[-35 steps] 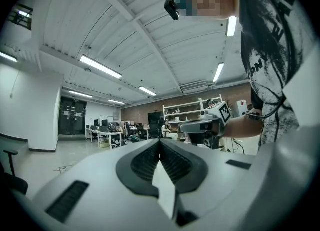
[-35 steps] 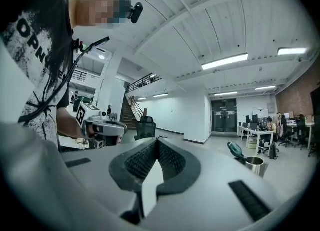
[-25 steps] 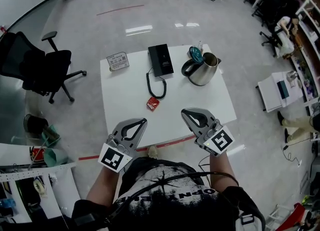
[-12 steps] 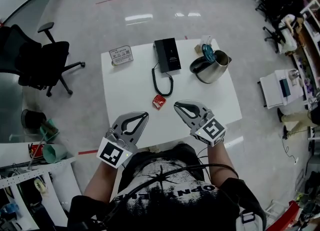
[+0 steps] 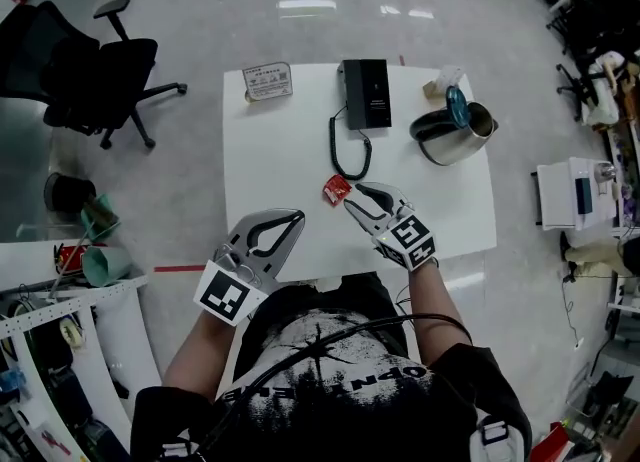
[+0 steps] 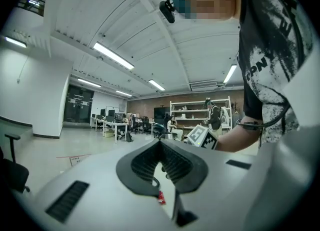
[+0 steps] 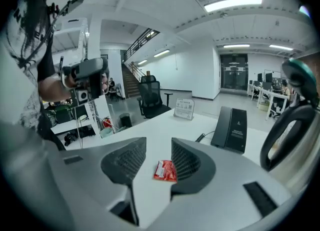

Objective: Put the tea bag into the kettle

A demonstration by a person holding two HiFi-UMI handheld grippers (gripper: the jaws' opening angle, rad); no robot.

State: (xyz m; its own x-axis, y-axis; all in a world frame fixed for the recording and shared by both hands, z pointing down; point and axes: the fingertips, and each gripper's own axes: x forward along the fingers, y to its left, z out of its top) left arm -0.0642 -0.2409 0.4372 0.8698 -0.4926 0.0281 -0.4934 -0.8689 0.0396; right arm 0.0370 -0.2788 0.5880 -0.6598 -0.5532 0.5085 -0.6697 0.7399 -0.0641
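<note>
table: white, holds everything; risk: tea bag lies flush on it, so pads may scrape the top and skid the bag away instead of pinching it
kettle: steel, far right corner, well apart from the tea bag, teal lid flipped up, mouth uncovered; risk: long carry across, and a loose pinch likely drops the bag short; a bump on the handle could shove it toward the table edge
black box: back centre, cord looping toward the tea bag; risk: cord end near the bag, could snag a jaw on approach
left claw: jaws together, tips meeting, nothing in them, at near table edge, clear of the work
right claw: jaws part-way apart, just been opening, nothing clamped; tea bag seen between them but ahead of the tips, touched by neither pad
tea bag: small, red, flat on table centre, just beside right claw tips, not picked up, not in kettle
step (guess): lining up the pick; needs jaws astride the bag before closing
gap risk: opening looks only slightly wider than the bag; off-centre approach likely pushes one edge
</note>
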